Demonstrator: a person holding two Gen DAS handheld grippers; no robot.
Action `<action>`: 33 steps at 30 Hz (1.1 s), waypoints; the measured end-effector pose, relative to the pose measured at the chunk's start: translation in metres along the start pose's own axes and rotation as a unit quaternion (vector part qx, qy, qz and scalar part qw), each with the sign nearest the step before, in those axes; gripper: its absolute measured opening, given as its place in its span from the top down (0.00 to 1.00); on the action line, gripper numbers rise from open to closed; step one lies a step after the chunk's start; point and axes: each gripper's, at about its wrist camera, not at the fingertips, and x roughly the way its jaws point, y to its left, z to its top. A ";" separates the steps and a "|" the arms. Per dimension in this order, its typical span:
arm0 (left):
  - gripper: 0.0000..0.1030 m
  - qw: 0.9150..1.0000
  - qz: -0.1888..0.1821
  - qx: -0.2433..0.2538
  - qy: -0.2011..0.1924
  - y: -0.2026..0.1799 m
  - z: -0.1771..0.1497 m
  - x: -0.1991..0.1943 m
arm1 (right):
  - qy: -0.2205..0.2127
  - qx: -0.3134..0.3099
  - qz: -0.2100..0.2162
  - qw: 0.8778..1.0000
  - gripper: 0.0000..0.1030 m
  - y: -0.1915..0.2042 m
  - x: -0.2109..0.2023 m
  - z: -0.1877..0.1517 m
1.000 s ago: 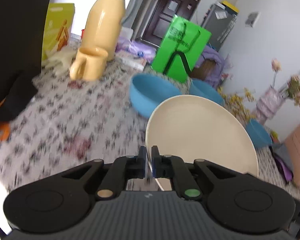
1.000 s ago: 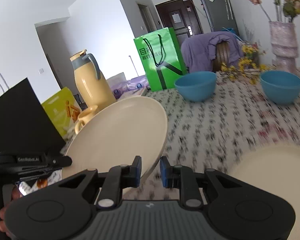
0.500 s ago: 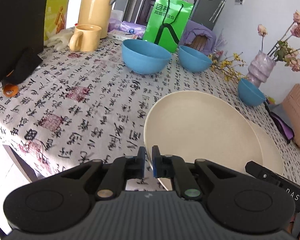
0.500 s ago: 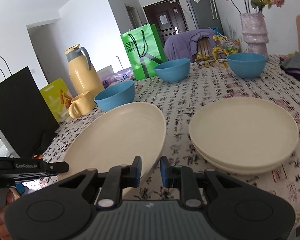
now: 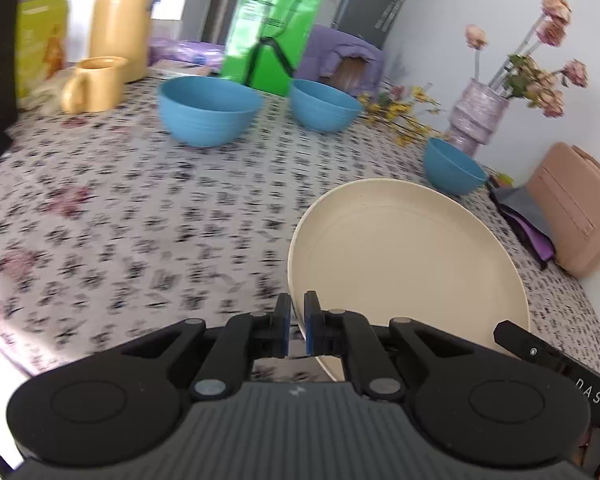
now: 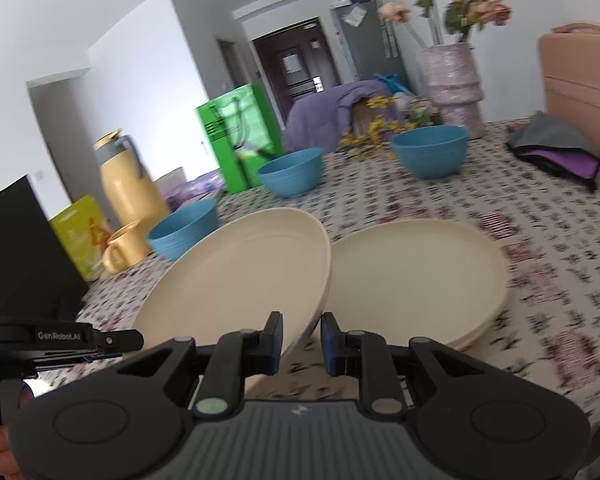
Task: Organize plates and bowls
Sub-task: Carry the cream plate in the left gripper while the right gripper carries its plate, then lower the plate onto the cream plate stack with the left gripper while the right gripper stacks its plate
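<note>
**Cream plate carried toward the stack by both claws**

Left wrist view: the left claw (image 5: 296,326) is clenched on the near rim of a cream plate (image 5: 404,256), which tilts above the patterned bench (image 5: 120,220). Three blue bowls (image 5: 210,110) stand apart further back, near a yellow mug (image 5: 94,84).

Right wrist view: the right claw (image 6: 300,340) grips the same plate (image 6: 240,280) by its opposite edge, the rim between its pads. Just right of it sits a stack of plates (image 6: 416,280) on the bench (two at least, judging by the doubled rim).

To do this step well, I would level the plate, centre it over the stack, lower both sides together, and release only once the rim rests flat.
</note>
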 end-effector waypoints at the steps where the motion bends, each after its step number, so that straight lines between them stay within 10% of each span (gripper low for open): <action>1: 0.94 1.000 -0.005 0.004 0.002 -0.007 0.002 0.005 | -0.001 0.003 -0.006 1.000 0.81 -0.006 -0.001 0.001; 33: 0.91 0.995 -0.039 0.069 0.054 -0.098 0.016 0.101 | 0.018 0.033 -0.083 0.996 0.76 -0.110 0.034 0.038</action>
